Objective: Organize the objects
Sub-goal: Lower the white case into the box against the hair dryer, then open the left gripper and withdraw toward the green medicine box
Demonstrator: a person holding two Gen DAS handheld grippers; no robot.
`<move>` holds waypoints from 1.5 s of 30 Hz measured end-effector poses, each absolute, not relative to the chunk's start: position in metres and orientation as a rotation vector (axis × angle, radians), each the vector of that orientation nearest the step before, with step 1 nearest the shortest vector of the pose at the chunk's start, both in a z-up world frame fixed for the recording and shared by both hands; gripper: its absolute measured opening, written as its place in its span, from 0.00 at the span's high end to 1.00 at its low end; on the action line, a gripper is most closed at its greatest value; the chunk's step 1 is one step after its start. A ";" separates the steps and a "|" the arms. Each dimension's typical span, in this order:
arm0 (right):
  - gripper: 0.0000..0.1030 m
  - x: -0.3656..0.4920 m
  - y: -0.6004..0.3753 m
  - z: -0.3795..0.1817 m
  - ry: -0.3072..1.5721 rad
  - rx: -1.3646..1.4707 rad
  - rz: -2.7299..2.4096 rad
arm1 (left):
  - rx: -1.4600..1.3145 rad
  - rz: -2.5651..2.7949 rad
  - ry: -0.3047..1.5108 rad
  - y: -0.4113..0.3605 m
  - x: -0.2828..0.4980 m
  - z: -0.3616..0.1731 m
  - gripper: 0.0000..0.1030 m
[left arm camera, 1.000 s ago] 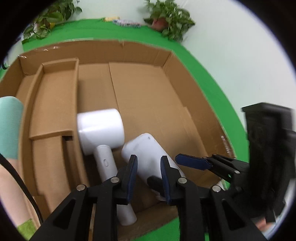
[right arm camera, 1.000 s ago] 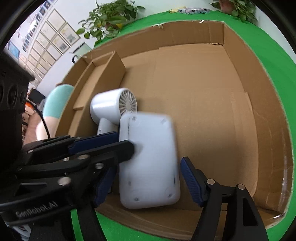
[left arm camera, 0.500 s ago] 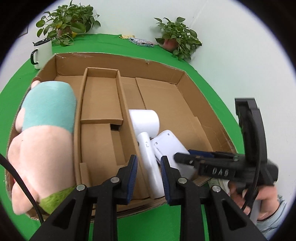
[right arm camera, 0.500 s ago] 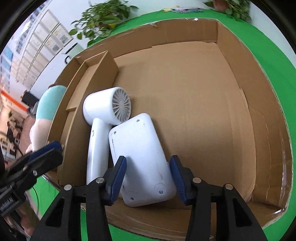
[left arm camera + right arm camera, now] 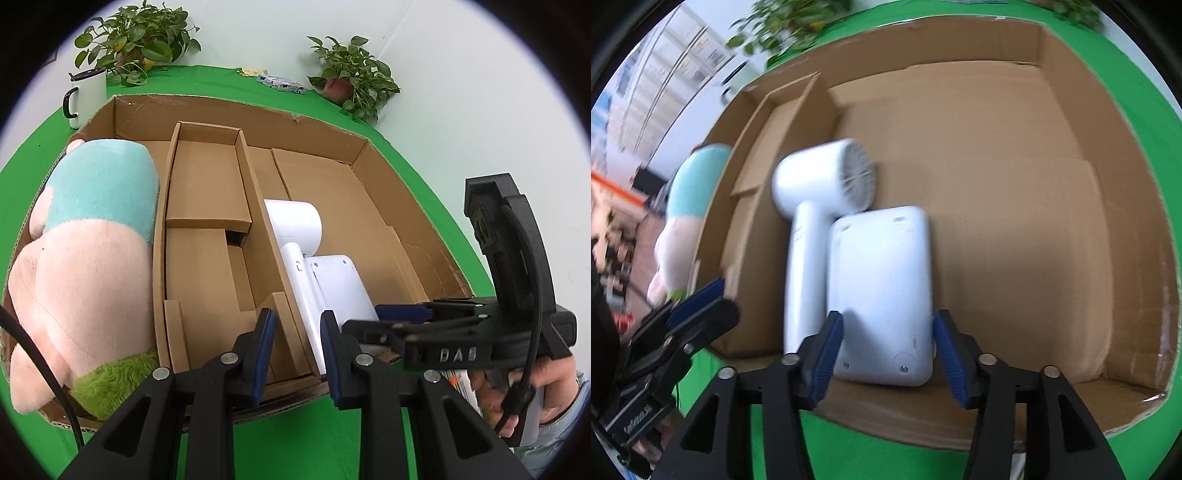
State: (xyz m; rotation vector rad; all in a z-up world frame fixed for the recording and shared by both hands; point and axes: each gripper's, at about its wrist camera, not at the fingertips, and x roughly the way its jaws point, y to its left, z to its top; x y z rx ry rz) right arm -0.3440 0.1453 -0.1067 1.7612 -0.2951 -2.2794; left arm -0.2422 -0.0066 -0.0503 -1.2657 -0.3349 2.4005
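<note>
One plush toy (image 5: 85, 258) lies left of the left gripper (image 5: 295, 354), whose narrow jaws hold nothing, while ahead of the right gripper (image 5: 886, 354), whose jaws have just been opening and straddle its near end untouched, lie one hair dryer (image 5: 820, 206) and one white flat device (image 5: 882, 291) in the one cardboard box (image 5: 1071, 184).
</note>
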 end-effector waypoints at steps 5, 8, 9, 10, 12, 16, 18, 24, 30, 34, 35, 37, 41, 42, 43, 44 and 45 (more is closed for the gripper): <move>0.43 -0.339 0.138 -0.104 -0.254 1.763 -2.270 | -1.263 2.396 -0.326 -0.007 -0.238 -0.051 0.77; 0.42 -0.336 0.139 -0.099 -0.242 1.746 -2.267 | -1.260 2.404 -0.318 -0.009 -0.237 -0.051 0.77; 0.39 -0.335 0.141 -0.096 -0.234 1.735 -2.275 | -1.258 2.405 -0.318 -0.010 -0.237 -0.050 0.77; 0.38 -0.335 0.142 -0.093 -0.216 1.724 -2.294 | -1.255 2.408 -0.318 -0.010 -0.237 -0.050 0.77; 0.36 -0.335 0.144 -0.089 -0.194 1.696 -2.325 | -1.251 2.417 -0.316 -0.010 -0.237 -0.049 0.77; 0.36 -0.330 0.146 -0.080 -0.172 1.617 -2.389 | -1.228 2.437 -0.290 -0.007 -0.233 -0.047 0.77; 0.25 -0.323 0.146 -0.070 -0.123 1.536 -2.465 | -1.203 2.461 -0.264 -0.004 -0.231 -0.044 0.77; 0.01 -0.266 0.142 -0.035 0.016 1.165 -2.776 | -0.981 2.627 -0.164 0.011 -0.203 -0.023 0.58; 0.01 -0.222 0.176 -0.031 -0.134 1.087 -2.894 | -0.982 2.614 -0.104 0.023 -0.193 -0.021 0.58; 0.01 -0.206 0.189 -0.035 -0.132 1.139 -2.855 | -1.001 2.654 -0.114 0.016 -0.180 -0.021 0.58; 0.01 -0.199 0.189 -0.036 -0.122 1.121 -2.851 | -0.988 2.681 -0.089 0.015 -0.174 -0.019 0.58; 0.01 -0.183 0.185 -0.035 -0.102 1.060 -2.856 | -0.955 2.743 -0.014 0.017 -0.160 -0.016 0.47; 0.01 -0.145 0.166 -0.032 -0.050 0.902 -2.925 | -0.841 2.873 0.105 0.026 -0.124 -0.013 0.21; 0.01 -0.139 0.160 -0.031 -0.036 0.862 -2.940 | -0.834 2.918 0.148 0.031 -0.117 -0.014 0.20; 0.01 -0.135 0.154 -0.030 -0.026 0.820 -2.955 | -0.841 2.953 0.169 0.034 -0.114 -0.015 0.20; 0.01 -0.129 0.150 -0.029 -0.021 0.788 -2.972 | -0.844 2.985 0.173 0.038 -0.111 -0.017 0.20; 0.01 -0.123 0.147 -0.028 -0.024 0.761 -2.991 | -0.839 2.989 0.161 0.039 -0.109 -0.017 0.20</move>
